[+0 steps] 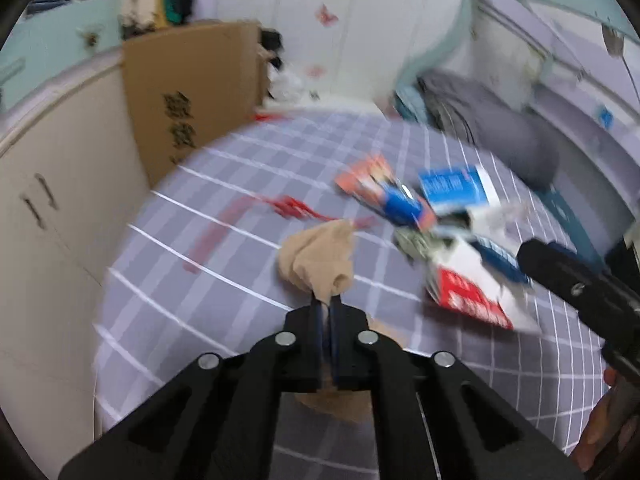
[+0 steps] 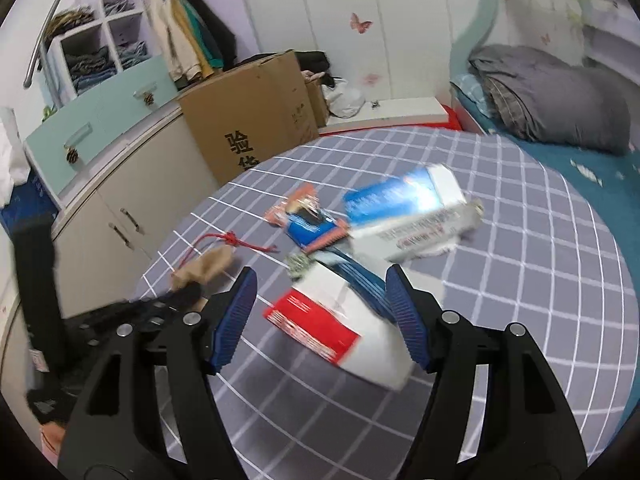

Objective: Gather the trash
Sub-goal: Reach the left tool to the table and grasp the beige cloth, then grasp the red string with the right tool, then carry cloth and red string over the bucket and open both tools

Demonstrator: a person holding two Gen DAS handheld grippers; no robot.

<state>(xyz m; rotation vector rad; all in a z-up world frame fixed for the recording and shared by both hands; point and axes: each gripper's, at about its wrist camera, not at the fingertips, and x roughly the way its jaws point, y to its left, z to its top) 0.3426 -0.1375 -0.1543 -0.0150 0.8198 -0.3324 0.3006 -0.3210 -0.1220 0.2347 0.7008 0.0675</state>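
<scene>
My left gripper (image 1: 327, 300) is shut on a crumpled tan paper wad (image 1: 318, 258), held just above the grey checked bedspread (image 1: 240, 184). The wad also shows in the right wrist view (image 2: 206, 266) with the left gripper (image 2: 176, 300) on it. My right gripper (image 2: 320, 300) is open, its jaws on either side of a red-and-white box (image 2: 332, 328). That box also shows in the left wrist view (image 1: 472, 292). A blue box (image 2: 396, 200), an orange-and-blue packet (image 2: 312, 220) and a red string (image 2: 236, 242) lie beyond.
A large cardboard box (image 2: 252, 128) stands at the bed's far left edge beside cream cabinets (image 2: 120, 208). A grey pillow (image 2: 560, 108) lies at the far right on a blue sheet (image 2: 580, 168). A white wardrobe wall (image 2: 380, 20) is behind.
</scene>
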